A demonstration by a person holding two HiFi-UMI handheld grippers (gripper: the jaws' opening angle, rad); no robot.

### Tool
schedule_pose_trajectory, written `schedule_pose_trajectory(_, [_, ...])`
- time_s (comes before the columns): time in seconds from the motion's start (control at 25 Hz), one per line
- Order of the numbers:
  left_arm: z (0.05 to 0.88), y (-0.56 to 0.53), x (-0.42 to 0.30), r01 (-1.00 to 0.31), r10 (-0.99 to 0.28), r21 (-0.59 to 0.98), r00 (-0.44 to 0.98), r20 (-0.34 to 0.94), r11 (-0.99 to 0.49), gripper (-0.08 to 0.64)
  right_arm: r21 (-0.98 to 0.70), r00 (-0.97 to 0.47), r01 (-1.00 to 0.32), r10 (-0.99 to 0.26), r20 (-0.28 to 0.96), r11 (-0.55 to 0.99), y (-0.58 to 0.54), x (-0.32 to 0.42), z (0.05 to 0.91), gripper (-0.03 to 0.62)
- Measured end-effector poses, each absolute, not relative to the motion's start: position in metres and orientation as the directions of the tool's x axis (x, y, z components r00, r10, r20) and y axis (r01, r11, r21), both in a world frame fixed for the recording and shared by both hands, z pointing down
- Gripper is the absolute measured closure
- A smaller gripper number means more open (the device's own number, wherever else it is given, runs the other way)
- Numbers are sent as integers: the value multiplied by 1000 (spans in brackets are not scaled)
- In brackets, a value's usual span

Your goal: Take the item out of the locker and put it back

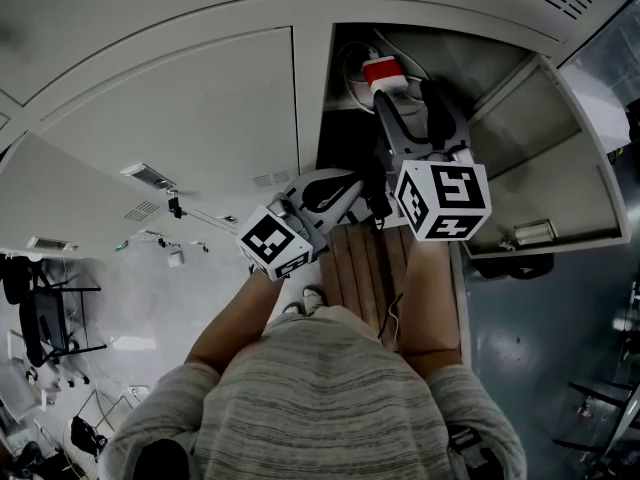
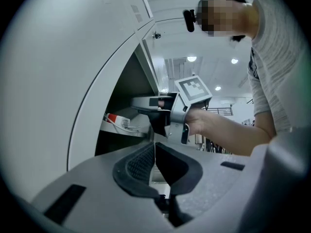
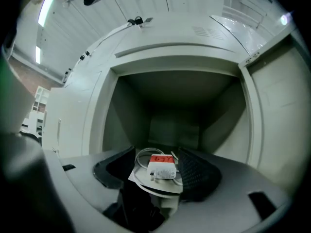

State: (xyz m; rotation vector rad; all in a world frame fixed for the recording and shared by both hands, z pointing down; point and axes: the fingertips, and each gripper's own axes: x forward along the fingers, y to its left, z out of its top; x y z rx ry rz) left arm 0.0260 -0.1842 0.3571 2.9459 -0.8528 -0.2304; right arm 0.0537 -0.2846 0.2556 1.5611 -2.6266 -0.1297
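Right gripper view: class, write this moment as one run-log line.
step: reach into open grey metal locker | right gripper: fingers apart at white charger with red label, not gripping | left gripper: shut, empty

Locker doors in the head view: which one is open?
The door at right, swung out from the compartment holding the charger; neighbouring doors are shut flush.

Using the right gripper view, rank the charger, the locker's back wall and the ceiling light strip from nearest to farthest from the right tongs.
1. Charger, between the open right tongs.
2. Back wall, straight ahead inside the locker.
3. Light strip, upper left, outside the locker.
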Motion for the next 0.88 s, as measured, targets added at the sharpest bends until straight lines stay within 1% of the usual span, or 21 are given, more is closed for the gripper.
schedule_pose_trajectory(0.32, [353, -173, 22, -517, -530, 117, 836, -140, -848, 551, 55, -557, -830, -829, -44, 555, -228, 66, 264, 327])
schedule_pose_trajectory(0.48, [350, -167, 23, -506, -519, 120, 841, -150, -854, 551, 61, -593, -806, -803, -70, 589, -205, 65, 278, 328])
schedule_pose_trajectory(0.52, [350, -165, 23, -504, -517, 119, 842, -152, -855, 551, 69, -598, -802, -798, -76, 594, -199, 64, 281, 344])
schedule_pose_trajectory(0.6, [348, -162, 21, -502, -515, 120, 842, -157, -857, 551, 80, -607, -795, -790, -91, 601, -188, 63, 285, 406])
schedule_pose_trajectory(0.64, [348, -160, 20, -501, -515, 121, 842, -159, -857, 551, 84, -611, -792, -785, -99, 605, -182, 62, 287, 422])
schedule_pose_trajectory(0.76, [346, -152, 19, -495, -509, 120, 845, -164, -860, 551, 109, -625, -781, -772, -116, 615, -165, 60, 292, 503])
schedule_pose_trajectory(0.88, [347, -141, 16, -490, -505, 122, 847, -166, -863, 551, 133, -641, -767, -759, -112, 628, -147, 54, 301, 541])
